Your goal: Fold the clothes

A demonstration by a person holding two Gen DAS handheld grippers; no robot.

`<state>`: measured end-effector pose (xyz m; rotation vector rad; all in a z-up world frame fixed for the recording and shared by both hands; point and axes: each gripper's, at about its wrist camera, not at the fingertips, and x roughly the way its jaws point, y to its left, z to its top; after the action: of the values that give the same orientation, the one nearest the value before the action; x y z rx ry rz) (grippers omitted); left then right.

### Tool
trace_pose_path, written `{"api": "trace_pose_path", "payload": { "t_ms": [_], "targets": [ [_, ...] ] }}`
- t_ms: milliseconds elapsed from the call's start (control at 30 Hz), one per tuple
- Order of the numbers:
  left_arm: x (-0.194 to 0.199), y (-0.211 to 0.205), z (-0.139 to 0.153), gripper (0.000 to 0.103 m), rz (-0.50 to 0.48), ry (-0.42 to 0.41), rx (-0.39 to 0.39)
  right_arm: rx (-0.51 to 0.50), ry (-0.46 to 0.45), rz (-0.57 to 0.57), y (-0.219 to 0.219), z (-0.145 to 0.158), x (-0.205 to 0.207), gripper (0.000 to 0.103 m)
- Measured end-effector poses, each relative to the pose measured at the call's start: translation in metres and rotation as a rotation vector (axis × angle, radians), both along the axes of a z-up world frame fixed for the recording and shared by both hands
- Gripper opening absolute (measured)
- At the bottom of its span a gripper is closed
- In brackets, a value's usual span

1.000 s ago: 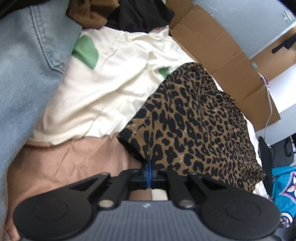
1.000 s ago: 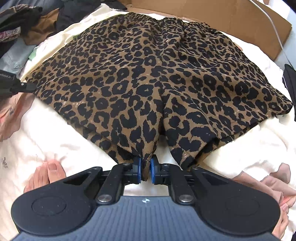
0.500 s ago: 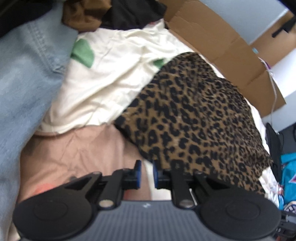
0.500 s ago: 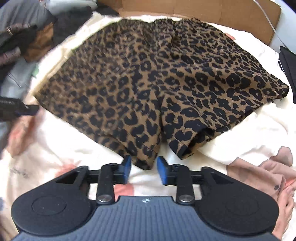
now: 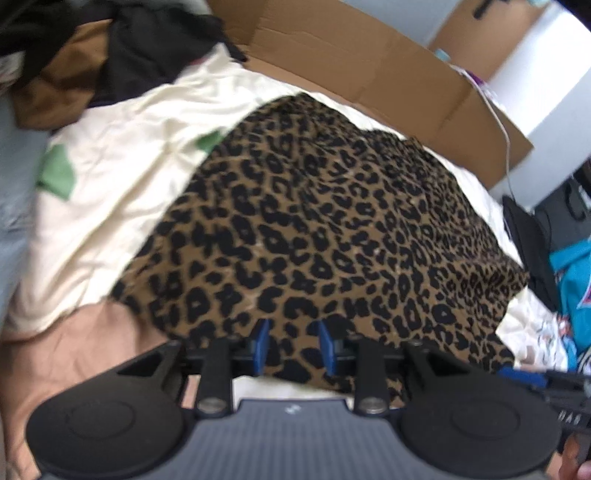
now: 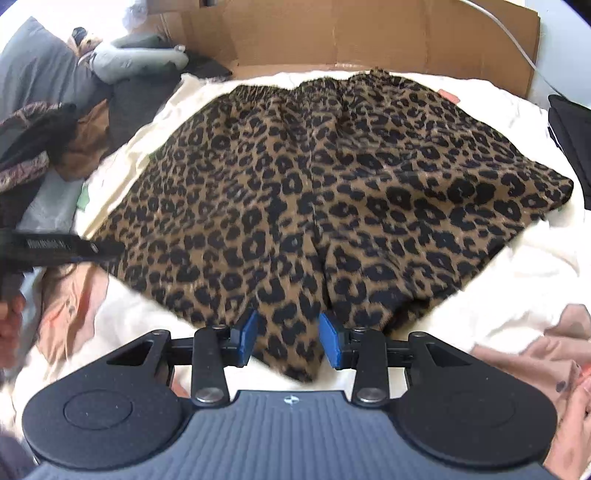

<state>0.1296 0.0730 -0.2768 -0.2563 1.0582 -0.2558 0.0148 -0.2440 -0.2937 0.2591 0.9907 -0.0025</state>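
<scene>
Leopard-print shorts (image 6: 332, 192) lie spread flat on cream bedding (image 6: 535, 251), waistband at the far side, leg hems toward me. They also show in the left wrist view (image 5: 325, 229). My right gripper (image 6: 288, 341) is open, its blue pads (image 6: 246, 338) either side of the inner hem of the left leg. My left gripper (image 5: 291, 349) is open over the hem at the shorts' left side; it also shows in the right wrist view (image 6: 107, 248).
A flattened cardboard box (image 6: 369, 33) stands behind the shorts. A heap of dark, brown and grey clothes (image 6: 55, 122) lies at the left. Pink fabric (image 6: 546, 354) lies at the near right. A turquoise garment (image 5: 572, 280) lies at the far right.
Both grippers let go of the shorts' hem and opened wide. The shorts now lie flat and spread. The left gripper swung right, over the shorts' edge.
</scene>
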Motion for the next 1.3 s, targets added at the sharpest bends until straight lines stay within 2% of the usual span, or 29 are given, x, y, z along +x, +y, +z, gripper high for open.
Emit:
{"api": "trace_pose_path", "payload": {
  "t_ms": [233, 400, 500, 633, 800, 867, 967, 1133, 1300],
  "targets": [
    [0.012, -0.025, -0.015, 0.039, -0.070, -0.023, 0.086, -0.021, -0.020, 0.067, 0.008, -0.007, 0.047, 0.039],
    [0.022, -0.028, -0.026, 0.039, -0.062, -0.006, 0.097, -0.047, 0.026, 0.038, 0.009, -0.022, 0.079, 0.039],
    [0.028, -0.024, -0.036, 0.040, -0.037, 0.028, 0.072, -0.086, 0.042, 0.015, 0.010, -0.031, 0.094, 0.036],
    [0.024, -0.019, -0.046, 0.039, -0.022, 0.044, 0.089, -0.074, 0.073, 0.028, 0.006, -0.041, 0.113, 0.036],
    [0.015, -0.018, -0.045, 0.039, -0.051, 0.038, 0.129, -0.067, 0.136, 0.053, 0.005, -0.062, 0.107, 0.036],
    [0.014, -0.016, -0.040, 0.032, -0.048, 0.029, 0.137, -0.067, 0.129, 0.070, 0.005, -0.064, 0.096, 0.036],
    [0.008, -0.003, -0.023, 0.031, -0.008, -0.043, 0.131, -0.047, 0.127, 0.075, 0.003, -0.062, 0.081, 0.036],
    [0.013, 0.028, -0.008, 0.032, 0.066, -0.047, 0.159, -0.043, 0.123, 0.108, 0.003, -0.059, 0.060, 0.035],
    [0.020, 0.057, 0.002, 0.036, 0.090, -0.042, 0.192, -0.035, 0.145, 0.146, 0.002, -0.059, 0.064, 0.035]
  ]
}}
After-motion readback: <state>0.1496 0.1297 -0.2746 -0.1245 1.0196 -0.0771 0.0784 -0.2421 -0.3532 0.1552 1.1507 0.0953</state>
